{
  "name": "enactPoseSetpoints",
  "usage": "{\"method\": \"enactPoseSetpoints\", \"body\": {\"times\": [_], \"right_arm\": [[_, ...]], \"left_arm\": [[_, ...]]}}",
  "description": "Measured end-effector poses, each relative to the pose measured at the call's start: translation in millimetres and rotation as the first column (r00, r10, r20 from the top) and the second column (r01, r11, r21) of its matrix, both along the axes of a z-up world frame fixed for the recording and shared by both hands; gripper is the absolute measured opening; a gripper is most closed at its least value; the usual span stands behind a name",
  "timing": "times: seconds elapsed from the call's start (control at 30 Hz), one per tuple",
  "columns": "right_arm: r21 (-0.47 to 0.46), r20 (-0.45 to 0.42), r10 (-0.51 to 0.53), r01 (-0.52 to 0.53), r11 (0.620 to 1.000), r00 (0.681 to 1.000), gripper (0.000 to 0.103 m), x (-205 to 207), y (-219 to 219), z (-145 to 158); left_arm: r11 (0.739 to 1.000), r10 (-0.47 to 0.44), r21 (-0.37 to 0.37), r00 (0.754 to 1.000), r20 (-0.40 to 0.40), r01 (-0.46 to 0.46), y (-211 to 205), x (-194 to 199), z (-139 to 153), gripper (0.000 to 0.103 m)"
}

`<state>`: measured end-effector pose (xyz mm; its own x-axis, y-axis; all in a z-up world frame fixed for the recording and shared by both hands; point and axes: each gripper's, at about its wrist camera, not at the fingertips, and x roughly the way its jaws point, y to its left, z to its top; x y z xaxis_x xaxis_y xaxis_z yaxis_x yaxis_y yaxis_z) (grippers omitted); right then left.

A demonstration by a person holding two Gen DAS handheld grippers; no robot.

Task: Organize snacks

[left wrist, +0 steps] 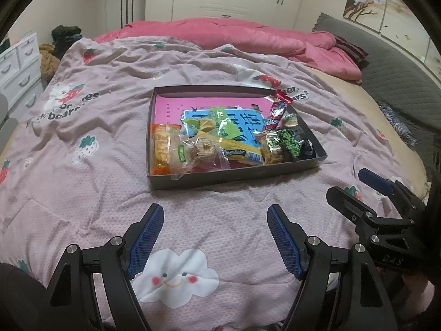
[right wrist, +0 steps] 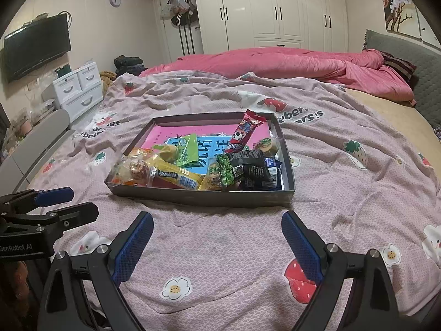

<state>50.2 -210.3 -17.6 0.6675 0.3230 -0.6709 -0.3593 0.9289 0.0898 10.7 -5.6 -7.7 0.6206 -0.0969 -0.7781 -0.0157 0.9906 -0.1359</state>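
On the bed (left wrist: 82, 127), snacks (left wrist: 220, 143) lie gathered inside the box (left wrist: 234, 178); your left gripper (left wrist: 215, 237) and right gripper (right wrist: 217, 245) gape empty, clear of it

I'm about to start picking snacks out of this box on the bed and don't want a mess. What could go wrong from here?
1. The box sits on a soft, wrinkled quilt, so pressing down may tip or shift it.
2. The snacks overlap; pulling the yellow Alpenliebe pack could drag its neighbours out.
3. The red wrapper leans over the far wall and might fall out if bumped.
Both the left gripper and the right gripper are open and empty.
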Motion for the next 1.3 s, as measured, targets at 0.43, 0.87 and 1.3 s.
{"method": "enactPoseSetpoints", "body": {"times": [0.43, 0.87, 1.3], "right_arm": [[-0.001, 0.0, 0.0, 0.0, 1.0, 1.0, 0.094, 0.2, 0.3, -0.3], [0.005, -0.005, -0.005, 0.005, 1.0, 1.0, 0.095, 3.4, -1.9, -3.6], [0.026, -0.026, -0.005, 0.006, 1.0, 1.0, 0.097, 17.3, -4.6, -11.1]], "left_arm": [[1.0, 0.019, 0.02, 1.0, -0.005, -0.019, 1.8, 2.4, -0.6, 0.079], [1.0, 0.02, 0.017, 1.0, -0.011, -0.02, 3.0, 6.2, -3.4, 0.079], [0.999, 0.047, 0.02, 0.998, 0.051, -0.048, 16.2, 21.0, 0.3, 0.08]]}}
